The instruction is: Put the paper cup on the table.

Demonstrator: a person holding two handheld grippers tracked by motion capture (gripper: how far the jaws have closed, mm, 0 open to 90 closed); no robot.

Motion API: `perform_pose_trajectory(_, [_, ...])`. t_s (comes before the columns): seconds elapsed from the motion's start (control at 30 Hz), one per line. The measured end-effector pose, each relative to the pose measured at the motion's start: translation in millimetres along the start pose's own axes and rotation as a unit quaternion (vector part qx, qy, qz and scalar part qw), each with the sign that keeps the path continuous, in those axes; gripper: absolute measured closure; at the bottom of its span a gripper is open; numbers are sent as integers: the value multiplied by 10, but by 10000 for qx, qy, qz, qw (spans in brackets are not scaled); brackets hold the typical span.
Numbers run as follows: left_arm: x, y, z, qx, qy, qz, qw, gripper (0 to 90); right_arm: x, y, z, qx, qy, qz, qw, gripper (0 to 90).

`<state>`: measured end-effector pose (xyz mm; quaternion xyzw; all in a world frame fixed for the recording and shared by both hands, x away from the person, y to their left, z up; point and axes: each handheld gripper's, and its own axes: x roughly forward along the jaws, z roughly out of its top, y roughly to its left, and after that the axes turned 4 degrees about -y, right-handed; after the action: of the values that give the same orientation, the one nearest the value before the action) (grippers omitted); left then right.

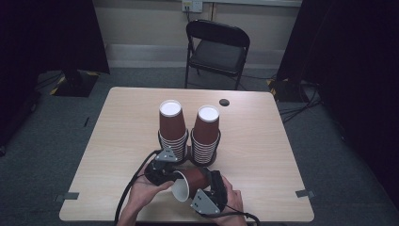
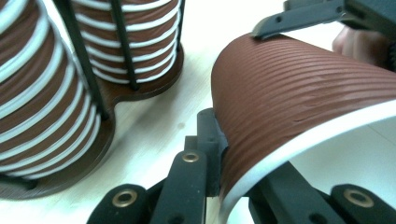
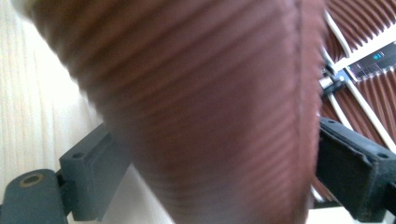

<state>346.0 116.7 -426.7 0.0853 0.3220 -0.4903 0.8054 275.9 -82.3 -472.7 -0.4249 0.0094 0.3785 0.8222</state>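
Sideways, ribbed brown cup (image 1: 192, 181), white-rimmed.

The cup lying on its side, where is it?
In the high view the loose cup sits near the table's front edge, held sideways between the left gripper and right gripper, just in front of the two cup stacks.

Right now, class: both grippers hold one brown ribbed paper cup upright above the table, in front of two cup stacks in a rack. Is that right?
Not quite. The brown ribbed paper cup lies on its side, white mouth toward the person, as the high view shows. The left gripper and right gripper do hold it, in front of the two cup stacks in their rack.
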Motion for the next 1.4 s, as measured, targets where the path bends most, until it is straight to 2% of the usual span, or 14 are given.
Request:
perform_pose_trajectory(0.07, [-7, 14, 8, -41, -24, -19, 10000, 867, 18, -14, 24, 7, 4, -38, 10000, 93])
perform_pose_trajectory(0.23, [33, 21, 28, -87, 1, -159, 9998, 869, 49, -20, 64, -47, -60, 49, 10000, 95])
perform_pose_trajectory(0.33, [101, -6, 49, -24, 12, -90, 10000, 869, 114, 3, 108, -55, -128, 91, 9999, 95])
perform_pose_trajectory(0.53, [140, 28, 28, -278, -107, -244, 9993, 866, 133, 2, 134, 5, -319, 102, 9994, 92])
perform_pose_trajectory(0.73, [173, 25, 17, -394, -33, -174, 9991, 864, 125, 2, 131, -138, -373, 103, 9992, 92])
perform_pose_trajectory(0.9, [178, 45, 0, -568, -14, -211, 9982, 867, 127, 10, 130, -93, -378, 123, 9992, 93])
perform_pose_trajectory(1.0, [173, 50, -8, -570, -49, -210, 9981, 869, 120, 0, 132, 9, -428, 115, 9990, 97])
perform_pose_trajectory(1.07, [170, 50, -22, -605, -179, -281, 9976, 874, 112, -25, 130, 162, -461, 176, 9986, 98])
perform_pose_trajectory(1.17, [154, 50, -31, -607, -304, -329, 9971, 878, 80, -41, 132, 304, -574, 93, 9978, 103])
perform_pose_trajectory(1.23, [146, 18, -42, -517, -454, -277, 9972, 876, 69, -55, 126, 392, -662, 59, 9970, 105])
perform_pose_trajectory(1.33, [135, -3, -52, -463, -538, -227, 9972, 864, 56, -67, 123, 476, -679, 82, 9965, 107])
perform_pose_trajectory(1.4, [122, -15, -72, -357, -668, -166, 9970, 847, 30, -78, 112, 709, -590, 173, 9956, 111])
